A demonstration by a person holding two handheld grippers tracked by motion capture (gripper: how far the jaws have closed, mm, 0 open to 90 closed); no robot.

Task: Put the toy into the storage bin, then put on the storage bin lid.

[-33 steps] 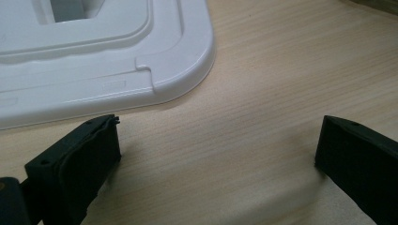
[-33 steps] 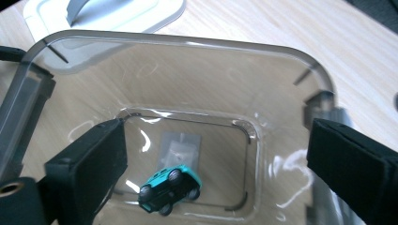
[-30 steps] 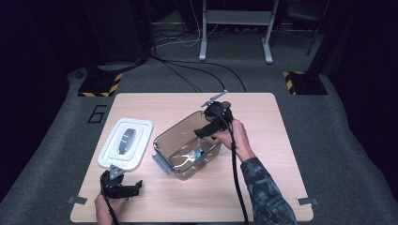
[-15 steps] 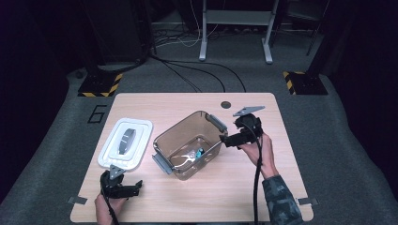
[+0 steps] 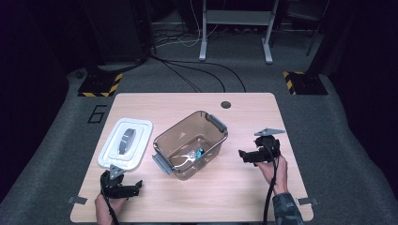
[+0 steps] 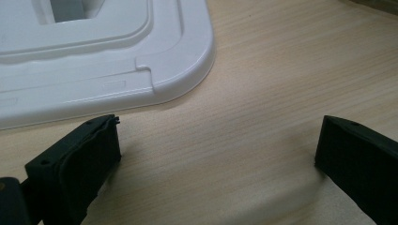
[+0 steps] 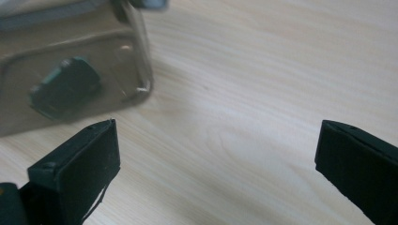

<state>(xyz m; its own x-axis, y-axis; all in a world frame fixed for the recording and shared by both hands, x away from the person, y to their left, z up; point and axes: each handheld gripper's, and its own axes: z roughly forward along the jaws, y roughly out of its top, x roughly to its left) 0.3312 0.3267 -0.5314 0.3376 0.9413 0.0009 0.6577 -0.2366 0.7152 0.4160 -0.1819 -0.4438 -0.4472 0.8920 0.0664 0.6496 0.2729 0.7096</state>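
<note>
Clear brown-tinted plastic bin [image 5: 190, 144] with grey end latches, set at a slant mid-tabletop on the light wooden table [image 5: 244, 192], lid off. Inside, small items, one teal, too small to name. White rectangular plastic lid [image 5: 126, 143] with grey centre handle, flat toward the left edge, well apart from the bin. Left gripper [image 5: 123, 189] near the front-left corner, just in front of the lid, jaws spread wide, nothing between. Right gripper [image 5: 245, 154] toward the right edge, near the bin, jaws likewise spread and empty.
</note>
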